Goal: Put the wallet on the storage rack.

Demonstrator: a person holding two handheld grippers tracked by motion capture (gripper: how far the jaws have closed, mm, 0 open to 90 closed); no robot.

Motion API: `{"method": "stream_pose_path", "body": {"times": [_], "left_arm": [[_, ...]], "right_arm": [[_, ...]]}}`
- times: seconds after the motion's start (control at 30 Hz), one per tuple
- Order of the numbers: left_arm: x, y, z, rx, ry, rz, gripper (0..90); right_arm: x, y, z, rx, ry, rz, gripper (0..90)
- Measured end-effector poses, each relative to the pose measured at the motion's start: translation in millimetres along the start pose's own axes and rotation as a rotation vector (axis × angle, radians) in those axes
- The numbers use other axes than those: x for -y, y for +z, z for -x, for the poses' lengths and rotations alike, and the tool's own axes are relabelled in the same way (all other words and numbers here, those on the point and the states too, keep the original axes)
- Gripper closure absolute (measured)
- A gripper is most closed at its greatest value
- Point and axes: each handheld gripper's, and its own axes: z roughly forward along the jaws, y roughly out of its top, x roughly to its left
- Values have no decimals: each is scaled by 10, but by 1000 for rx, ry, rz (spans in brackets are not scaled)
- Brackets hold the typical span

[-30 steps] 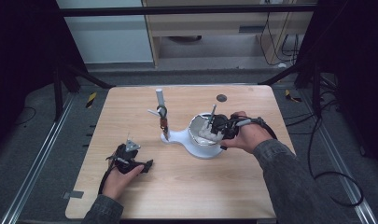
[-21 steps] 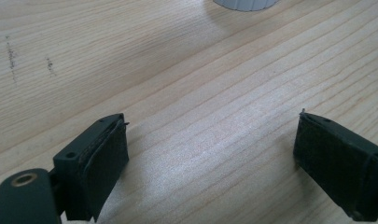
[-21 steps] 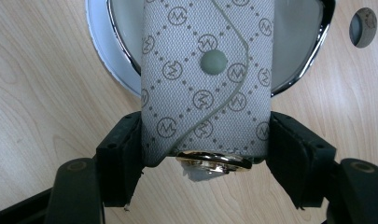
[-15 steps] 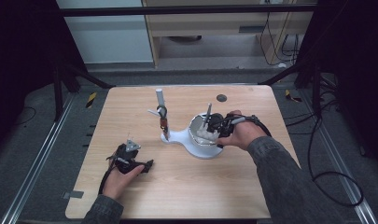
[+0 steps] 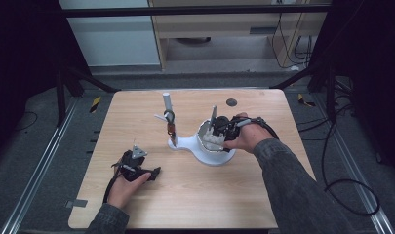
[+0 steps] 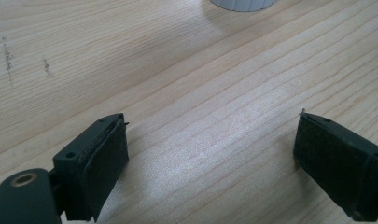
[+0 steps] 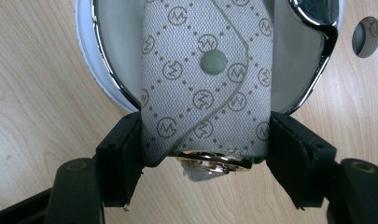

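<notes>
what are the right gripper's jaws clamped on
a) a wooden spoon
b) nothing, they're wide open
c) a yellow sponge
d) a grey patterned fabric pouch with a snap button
d: in the right gripper view both black jaws of the right gripper press on the sides of the grey patterned fabric pouch with a snap button, over the round white chrome-rimmed dish.

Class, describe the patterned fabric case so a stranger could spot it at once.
Find the white stand on the wooden table; its round dish has a chrome rim. Over that dish, gripped by the right tool, is the grey case: monogram print, snap button, gold ring.
</notes>
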Motion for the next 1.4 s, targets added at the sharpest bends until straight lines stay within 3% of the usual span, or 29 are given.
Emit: {"method": "stream_pose_path", "body": {"times": [1.4], "left_arm": [[-6,6,11,5,6,-1,89]], "right_arm": [[-158,142,-2,-8,-19,-34,310]]}}
